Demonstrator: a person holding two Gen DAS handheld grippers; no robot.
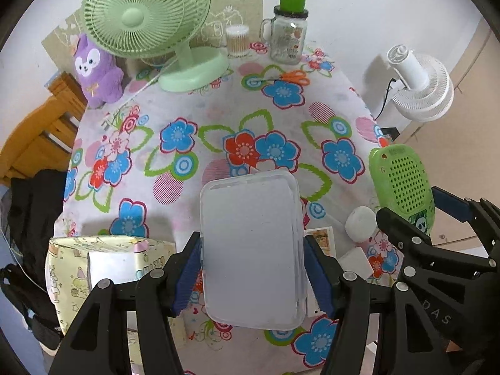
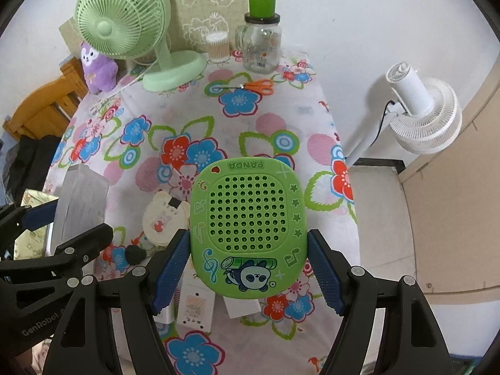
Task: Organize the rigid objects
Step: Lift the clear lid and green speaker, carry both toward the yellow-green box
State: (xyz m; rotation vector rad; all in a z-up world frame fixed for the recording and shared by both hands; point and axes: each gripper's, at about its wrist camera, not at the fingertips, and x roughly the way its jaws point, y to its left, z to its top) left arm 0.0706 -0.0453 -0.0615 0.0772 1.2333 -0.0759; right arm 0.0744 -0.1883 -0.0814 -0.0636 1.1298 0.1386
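A translucent white plastic box (image 1: pixel 250 247) hangs above the flowered tablecloth, with my left gripper (image 1: pixel 253 276) shut on its two long sides. A green perforated case with a panda picture (image 2: pixel 248 231) is held the same way, my right gripper (image 2: pixel 248 272) shut on its sides. The two grippers are side by side. The right wrist view shows the white box (image 2: pixel 81 200) at the left, and the left wrist view shows the green case (image 1: pixel 403 184) at the right. Both things are off the table.
Below lie a bear-shaped card stack (image 2: pixel 164 218), a white round puck (image 1: pixel 361 223), small cards (image 2: pixel 195 307) and a patterned box (image 1: pixel 103 268). At the back stand a green fan (image 1: pixel 147 15), purple plush (image 1: pixel 97 72), glass jar (image 1: pixel 287 37), swab tub (image 1: pixel 237 40) and orange scissors (image 1: pixel 295 78).
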